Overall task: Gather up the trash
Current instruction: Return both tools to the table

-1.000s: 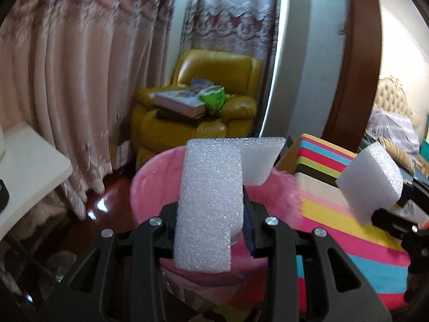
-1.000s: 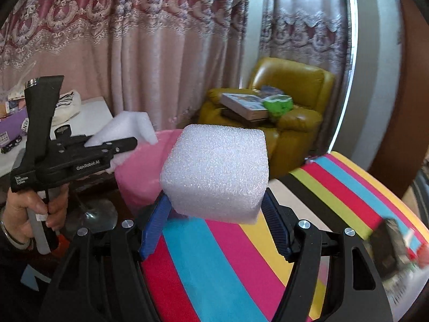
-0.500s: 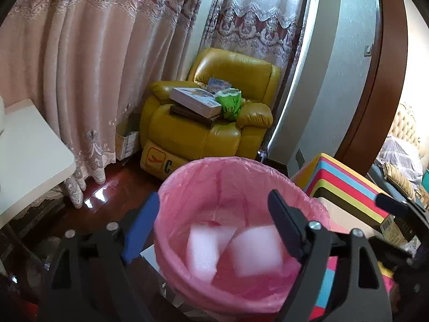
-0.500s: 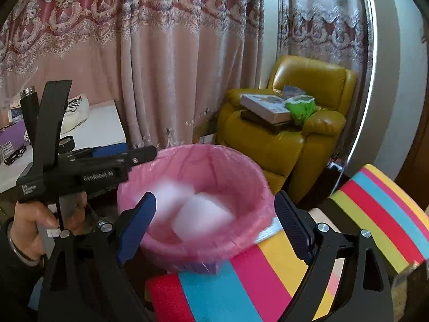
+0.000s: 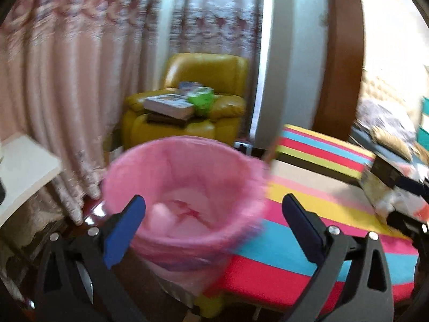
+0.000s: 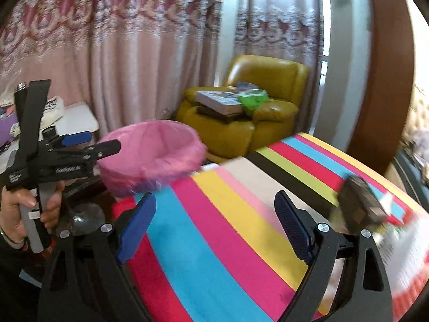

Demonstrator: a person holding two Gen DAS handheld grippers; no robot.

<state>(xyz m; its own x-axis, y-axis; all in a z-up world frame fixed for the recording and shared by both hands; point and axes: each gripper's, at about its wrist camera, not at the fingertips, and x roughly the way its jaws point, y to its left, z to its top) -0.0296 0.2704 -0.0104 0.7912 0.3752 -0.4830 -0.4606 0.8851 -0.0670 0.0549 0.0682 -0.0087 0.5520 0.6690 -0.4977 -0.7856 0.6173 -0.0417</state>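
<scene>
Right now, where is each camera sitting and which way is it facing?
Left wrist: on the left gripper, open and empty, facing the pink-lined bin; only its fingers show.
Right wrist: on the right gripper, open and empty, over the striped cloth; the hand holding the left gripper shows.
Both share the bin, yellow armchair and curtains.

A dark box (image 6: 360, 204) lies on the striped tablecloth (image 6: 214, 228).

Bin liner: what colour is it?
Pink; the bin liner shows best in the left wrist view.
</scene>
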